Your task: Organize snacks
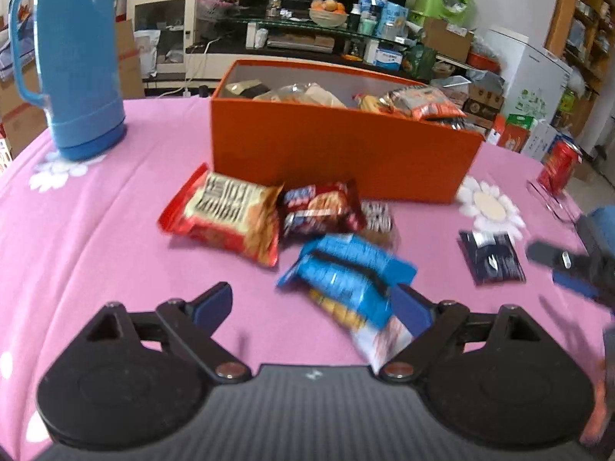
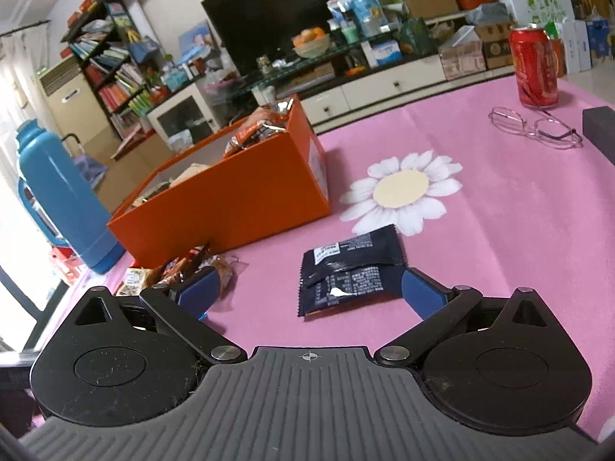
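Observation:
An orange box point(image 1: 338, 153) holding several snack packs stands on the pink cloth; it also shows in the right wrist view point(image 2: 238, 199). In front of it lie a red-and-cream pack point(image 1: 226, 215), a dark red pack point(image 1: 319, 207) and a small brown pack point(image 1: 378, 223). My left gripper point(image 1: 313, 307) is open, and a blurred blue pack point(image 1: 346, 276) lies between its fingers, against the right one. My right gripper point(image 2: 311, 292) is open around a dark navy pack point(image 2: 351, 269), also seen in the left wrist view point(image 1: 492, 255). The right gripper shows at the left view's right edge point(image 1: 569, 265).
A blue thermos point(image 1: 73, 57) stands at the back left, also in the right wrist view point(image 2: 61, 196). A red can point(image 2: 532, 65), glasses point(image 2: 538, 125) and a dark case point(image 2: 601, 130) lie at the far right. The table edge curves behind the box.

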The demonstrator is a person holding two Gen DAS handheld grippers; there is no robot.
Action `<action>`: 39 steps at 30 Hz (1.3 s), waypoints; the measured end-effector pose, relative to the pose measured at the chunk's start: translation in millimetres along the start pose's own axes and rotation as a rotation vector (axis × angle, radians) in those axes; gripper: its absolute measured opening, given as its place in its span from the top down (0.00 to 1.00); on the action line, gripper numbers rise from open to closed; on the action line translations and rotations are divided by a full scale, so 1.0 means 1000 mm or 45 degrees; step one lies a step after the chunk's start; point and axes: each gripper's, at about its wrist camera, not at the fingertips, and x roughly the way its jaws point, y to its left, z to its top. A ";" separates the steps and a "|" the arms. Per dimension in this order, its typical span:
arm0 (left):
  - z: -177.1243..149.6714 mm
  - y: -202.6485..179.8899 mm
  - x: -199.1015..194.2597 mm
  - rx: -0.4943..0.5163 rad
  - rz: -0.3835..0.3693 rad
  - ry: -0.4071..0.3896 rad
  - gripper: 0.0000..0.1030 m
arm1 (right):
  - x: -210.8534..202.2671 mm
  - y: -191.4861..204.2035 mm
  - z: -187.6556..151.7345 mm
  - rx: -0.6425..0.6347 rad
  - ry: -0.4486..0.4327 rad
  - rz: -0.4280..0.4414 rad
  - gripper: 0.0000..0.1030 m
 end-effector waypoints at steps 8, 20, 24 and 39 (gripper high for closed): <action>0.030 -0.023 0.071 -0.007 0.128 0.099 0.17 | 0.003 -0.008 0.002 0.029 0.023 0.007 0.07; -0.017 0.039 0.016 0.095 0.104 0.106 0.39 | 0.007 0.006 -0.002 -0.080 0.046 -0.006 0.06; -0.034 0.059 0.003 0.132 0.132 0.090 0.28 | 0.012 0.036 -0.013 -0.222 0.090 0.105 0.06; -0.049 0.071 -0.001 0.057 0.055 0.014 0.15 | 0.065 0.029 0.006 -0.327 0.176 -0.252 0.07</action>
